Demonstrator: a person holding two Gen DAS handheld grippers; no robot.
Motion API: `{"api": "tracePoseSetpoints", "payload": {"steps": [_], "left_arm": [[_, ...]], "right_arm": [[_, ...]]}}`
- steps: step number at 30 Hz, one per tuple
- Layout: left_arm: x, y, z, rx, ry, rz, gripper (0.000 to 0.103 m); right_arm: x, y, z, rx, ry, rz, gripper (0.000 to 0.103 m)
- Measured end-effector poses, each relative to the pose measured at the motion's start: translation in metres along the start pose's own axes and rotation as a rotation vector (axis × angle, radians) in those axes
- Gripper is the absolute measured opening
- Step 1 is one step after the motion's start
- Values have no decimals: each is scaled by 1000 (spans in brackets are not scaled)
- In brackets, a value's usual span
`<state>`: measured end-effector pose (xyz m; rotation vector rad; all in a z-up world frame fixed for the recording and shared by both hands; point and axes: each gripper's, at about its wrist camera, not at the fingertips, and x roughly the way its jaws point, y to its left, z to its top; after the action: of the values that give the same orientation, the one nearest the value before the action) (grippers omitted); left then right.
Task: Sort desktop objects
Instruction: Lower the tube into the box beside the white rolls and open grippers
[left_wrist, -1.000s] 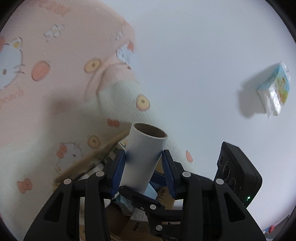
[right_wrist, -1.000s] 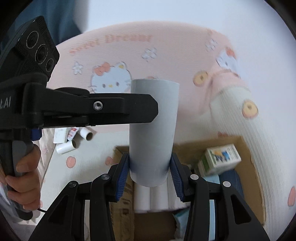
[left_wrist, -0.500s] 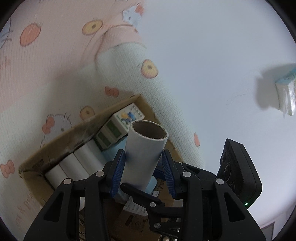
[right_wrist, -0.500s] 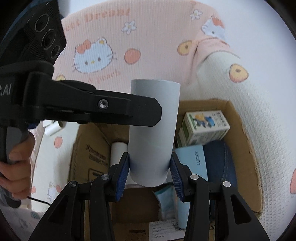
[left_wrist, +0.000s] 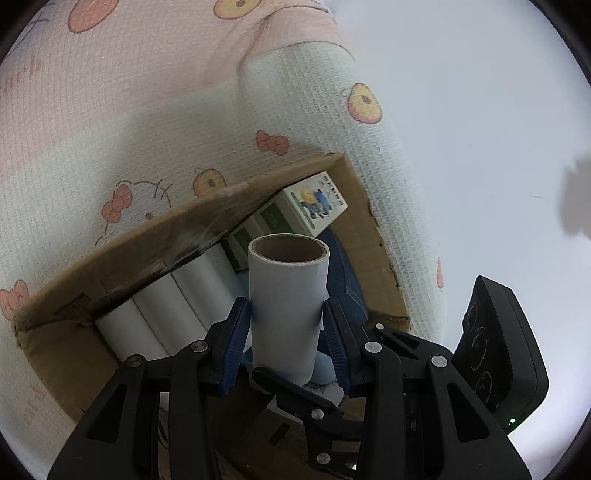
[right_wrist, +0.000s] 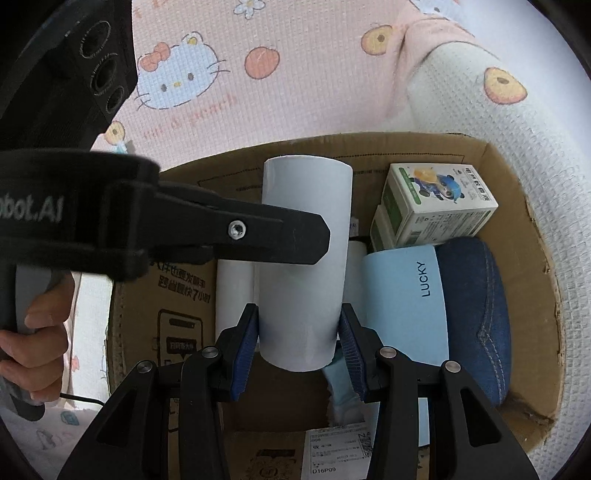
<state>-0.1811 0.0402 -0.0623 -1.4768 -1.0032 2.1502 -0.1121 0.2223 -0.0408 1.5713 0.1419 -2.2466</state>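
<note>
The left gripper (left_wrist: 284, 325) clamped a white roll (left_wrist: 286, 306) between part-open pads. The right gripper (right_wrist: 298, 341) likewise pinched its own roll (right_wrist: 306, 258), both over the cardboard box (right_wrist: 532, 266).

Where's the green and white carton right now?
In the right wrist view, the green and white carton sits in the cardboard box's far right corner, just beyond the light blue LUCKY item.

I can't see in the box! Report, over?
Left tool shut on a white roll. Right tool shut on another roll. Both over cardboard box. Rolls, green carton already inside.
</note>
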Motion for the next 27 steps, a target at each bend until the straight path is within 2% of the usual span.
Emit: {"api": "tracePoseSetpoints", "payload": {"steps": [7, 10, 13, 20, 27], "left_arm": [[10, 2, 1, -25, 1, 75, 44], [21, 13, 0, -82, 58, 80, 44], [26, 7, -3, -32, 65, 127, 44], [32, 14, -1, -66, 66, 151, 45], [41, 22, 4, -109, 65, 187, 45]], "right_arm": [[17, -8, 7, 47, 57, 12, 41], [25, -13, 7, 56, 79, 24, 41], [28, -14, 8, 38, 92, 24, 41], [34, -27, 9, 58, 114, 63, 41], [24, -17, 15, -32, 70, -25, 41]]}}
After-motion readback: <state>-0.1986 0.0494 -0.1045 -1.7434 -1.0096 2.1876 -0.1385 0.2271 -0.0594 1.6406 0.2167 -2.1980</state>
